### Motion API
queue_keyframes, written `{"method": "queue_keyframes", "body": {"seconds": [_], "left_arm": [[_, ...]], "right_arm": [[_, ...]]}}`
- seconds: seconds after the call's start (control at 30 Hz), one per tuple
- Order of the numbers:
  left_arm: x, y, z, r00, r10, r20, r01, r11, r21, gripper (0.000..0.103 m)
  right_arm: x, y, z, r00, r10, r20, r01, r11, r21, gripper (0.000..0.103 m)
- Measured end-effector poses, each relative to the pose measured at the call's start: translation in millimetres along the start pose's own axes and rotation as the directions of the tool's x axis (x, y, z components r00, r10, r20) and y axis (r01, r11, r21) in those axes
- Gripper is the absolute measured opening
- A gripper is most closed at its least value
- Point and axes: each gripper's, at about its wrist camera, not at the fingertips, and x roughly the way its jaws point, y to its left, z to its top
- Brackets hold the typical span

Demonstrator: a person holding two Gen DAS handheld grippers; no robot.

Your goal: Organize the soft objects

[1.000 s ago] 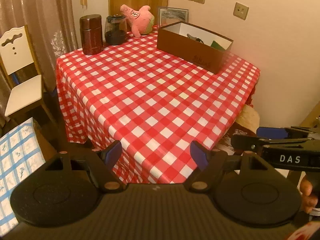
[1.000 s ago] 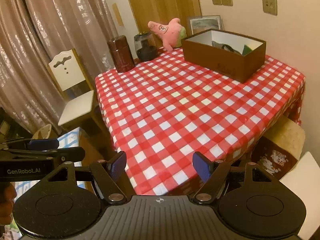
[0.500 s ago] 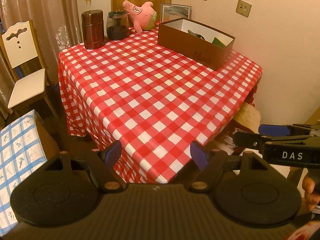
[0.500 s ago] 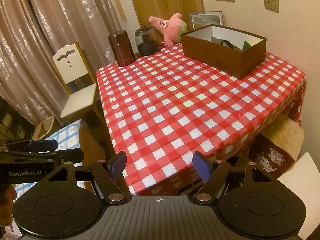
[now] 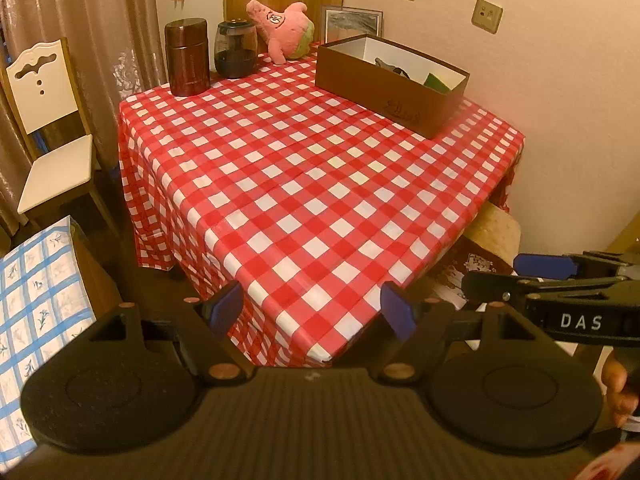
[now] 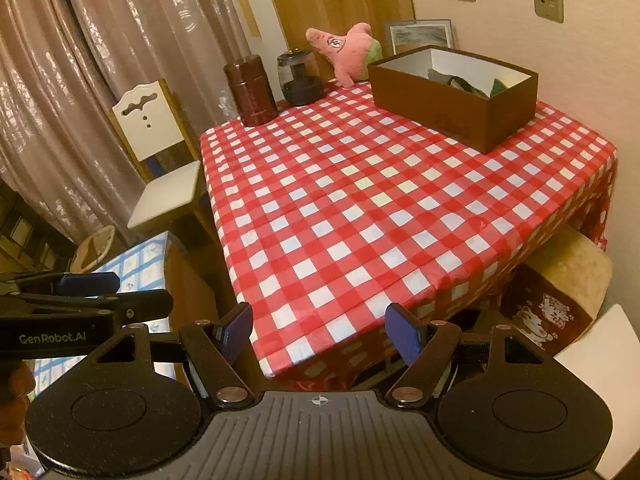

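Left wrist view: left tool [image 5: 312, 310] released, blue pads apart w/ nothing between, held off the near corner of the desk [image 5: 320, 184]. Red-white check cloth hangs over the near and left edges; the whole middle of the top is bare. All items sit along the far side: dark brown canister [image 5: 187, 57] at far-left corner, glass jar [image 5: 236, 49] just beside it, pink star plush toy [image 5: 286, 29] leaning at the back, near the jar. Brown cardboard box [image 5: 390, 86], lid off, stands at far right close to the wall, w/ dark and green items inside; gold script on its near wall too small to read. Framed picture [image 5: 352, 20] leans behind the box. White chair [image 5: 48, 136] stands left of the desk, apart from it; a blue-check cloth [image 5: 36, 304] lies at lower left. Right tool [image 5: 548, 276] enters at right, marked "DAS".

Right wrist view: right tool [image 6: 322, 330] likewise released, pads wide, empty, off the near desk edge. Left tool seen at left, marked "GenRobot.AI". Below the desk's right edge, a tan cushion-topped stool [image 6: 568, 272] w/ cat print on its side.
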Motion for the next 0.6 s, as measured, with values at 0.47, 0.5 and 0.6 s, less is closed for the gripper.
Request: {"method": "queue_keyframes", "body": {"seconds": [0.47, 0.5, 0.6], "left_arm": [[-5.1, -1.6, 1.2, 1.000, 0.001, 0.006, -0.001, 1.000, -0.005, 0.074], [-5.1, -1.6, 1.1, 1.000, 0.001, 0.006, -0.001, 1.000, -0.006, 0.074], [-5.1, -1.8, 1.0, 1.000, 0.001, 0.007, -0.001, 1.000, -0.005, 0.074]], "right_arm": [[-1.3, 3.6, 2.8, 1.000, 0.008, 0.002, -0.008, 1.000, -0.004, 0.073], [-1.5, 4.7, 4.2, 1.000, 0.008, 0.002, -0.007, 1.000, -0.004, 0.073], [-1.6, 4.4, 3.9, 1.000, 0.008, 0.002, -0.008, 1.000, -0.005, 0.073]]}}
